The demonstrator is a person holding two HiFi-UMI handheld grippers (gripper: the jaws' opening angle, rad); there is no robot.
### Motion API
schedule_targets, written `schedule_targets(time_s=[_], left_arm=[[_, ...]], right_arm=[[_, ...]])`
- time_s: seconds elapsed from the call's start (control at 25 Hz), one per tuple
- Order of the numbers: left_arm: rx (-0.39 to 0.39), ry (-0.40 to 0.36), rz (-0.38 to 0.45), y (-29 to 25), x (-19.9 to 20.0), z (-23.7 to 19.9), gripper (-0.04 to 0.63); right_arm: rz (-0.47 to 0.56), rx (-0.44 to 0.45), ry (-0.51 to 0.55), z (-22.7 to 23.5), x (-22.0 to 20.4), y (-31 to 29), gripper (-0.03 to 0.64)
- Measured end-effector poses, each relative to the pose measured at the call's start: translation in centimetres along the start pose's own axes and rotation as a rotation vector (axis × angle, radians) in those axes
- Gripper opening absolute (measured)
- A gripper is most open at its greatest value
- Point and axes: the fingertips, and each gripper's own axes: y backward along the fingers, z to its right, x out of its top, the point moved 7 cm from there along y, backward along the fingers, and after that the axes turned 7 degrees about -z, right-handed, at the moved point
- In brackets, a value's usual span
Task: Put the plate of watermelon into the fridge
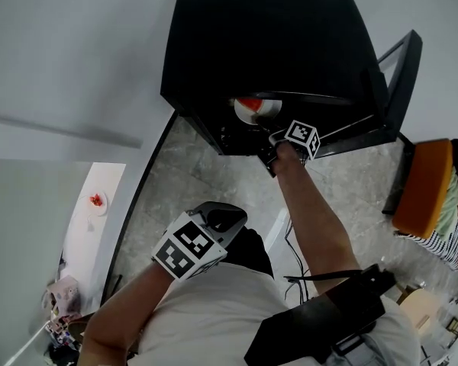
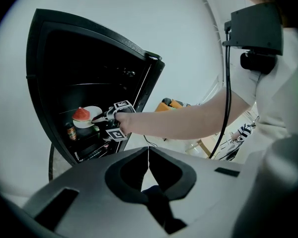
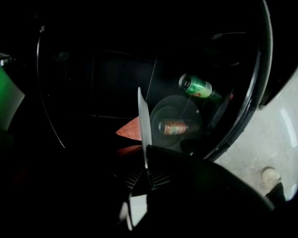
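The right gripper [image 3: 145,165] reaches into the open black fridge [image 1: 275,44]. Its jaws are clamped on the rim of the white plate [image 3: 143,118], which shows edge-on between them. The plate carries the red watermelon [image 2: 81,114] and is at the front edge of a middle shelf; whether it rests there I cannot tell. A green can [image 3: 196,87] and a brown can [image 3: 175,127] show beyond it. The left gripper [image 2: 149,165] hangs by the person's body, jaws together, holding nothing.
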Motion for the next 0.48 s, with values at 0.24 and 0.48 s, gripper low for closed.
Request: schedule_targets(time_s=[0.24,0.48], left_arm=[[-0.007,0.008,-0.001,0.2,-0.4,-0.2,0.014],[-0.027,0.025,0.015,0.3,-0.7,-0.1,0.014]], right_arm=[[0.018,-0.054,0.050,0.1,1.3,-0.5,0.023],[0.015,-0.186,0.261,-0.4,1.8,-0.7,0.045]])
